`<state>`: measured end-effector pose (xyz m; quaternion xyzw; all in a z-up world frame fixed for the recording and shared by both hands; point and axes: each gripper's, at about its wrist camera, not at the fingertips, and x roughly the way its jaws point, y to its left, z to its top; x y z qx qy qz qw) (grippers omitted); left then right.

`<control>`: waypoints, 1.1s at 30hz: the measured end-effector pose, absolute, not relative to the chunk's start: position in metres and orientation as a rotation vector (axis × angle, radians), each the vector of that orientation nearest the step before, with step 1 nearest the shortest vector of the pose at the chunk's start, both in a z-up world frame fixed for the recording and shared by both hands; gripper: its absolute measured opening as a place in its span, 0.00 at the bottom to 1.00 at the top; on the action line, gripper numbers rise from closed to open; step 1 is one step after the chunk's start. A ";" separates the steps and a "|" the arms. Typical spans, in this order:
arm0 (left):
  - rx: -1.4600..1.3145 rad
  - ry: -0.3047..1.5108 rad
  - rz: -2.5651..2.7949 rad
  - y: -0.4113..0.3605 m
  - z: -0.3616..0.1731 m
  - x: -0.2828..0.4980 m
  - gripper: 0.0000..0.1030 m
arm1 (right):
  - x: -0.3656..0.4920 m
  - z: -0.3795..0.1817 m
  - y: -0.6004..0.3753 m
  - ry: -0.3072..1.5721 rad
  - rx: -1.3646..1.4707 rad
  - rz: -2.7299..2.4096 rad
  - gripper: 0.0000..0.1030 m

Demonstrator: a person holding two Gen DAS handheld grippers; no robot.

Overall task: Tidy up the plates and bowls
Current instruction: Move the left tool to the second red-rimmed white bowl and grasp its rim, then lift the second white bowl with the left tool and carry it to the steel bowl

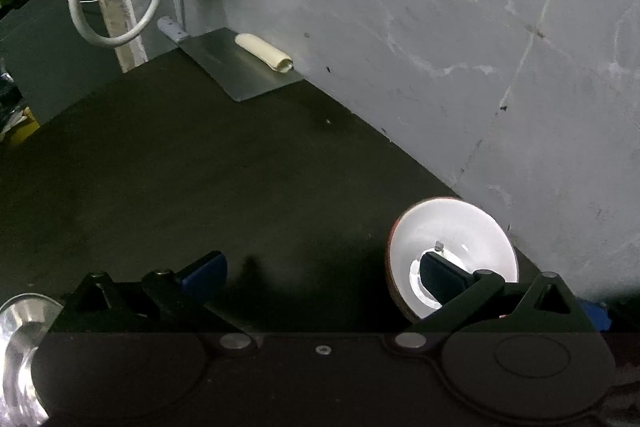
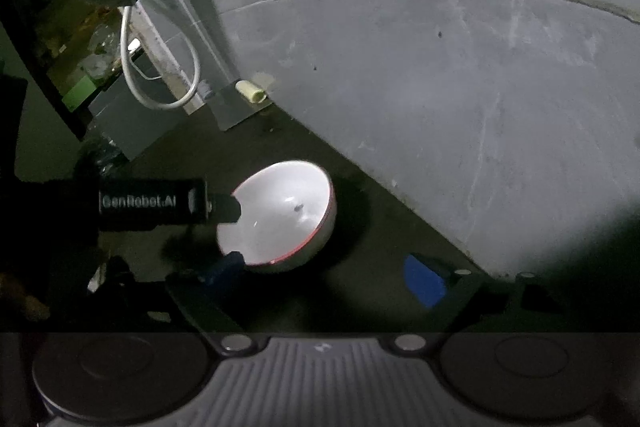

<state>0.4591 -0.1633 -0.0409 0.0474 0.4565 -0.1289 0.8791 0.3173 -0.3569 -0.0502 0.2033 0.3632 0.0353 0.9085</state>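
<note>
White bowl (image 2: 280, 215) w/ red rim sits on dark counter (image 1: 180, 167) near its wall edge. Left gripper (image 1: 324, 271) jaws wide apart, one finger (image 1: 442, 277) over the bowl. Right gripper (image 2: 324, 277) jaws apart, empty, beside bowl.

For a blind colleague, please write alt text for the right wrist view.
A white bowl with a red rim sits on a dark counter beside a grey wall. The right gripper is open, and the left gripper reaches over the bowl's rim.
</note>
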 end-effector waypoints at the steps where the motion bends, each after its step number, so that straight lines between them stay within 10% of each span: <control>1: 0.099 0.956 -0.267 -0.163 -0.042 0.460 0.99 | 0.319 -0.051 -0.357 0.750 0.418 0.071 0.81; 15: -0.027 1.021 -0.315 -0.164 -0.047 0.470 0.67 | 0.333 -0.052 -0.359 0.747 0.425 0.081 0.49; 26: -0.159 1.043 -0.371 -0.162 -0.053 0.469 0.10 | 0.341 -0.051 -0.357 0.754 0.426 0.123 0.26; 33: -0.184 1.042 -0.370 -0.163 -0.052 0.466 0.07 | 0.340 -0.050 -0.356 0.753 0.421 0.121 0.22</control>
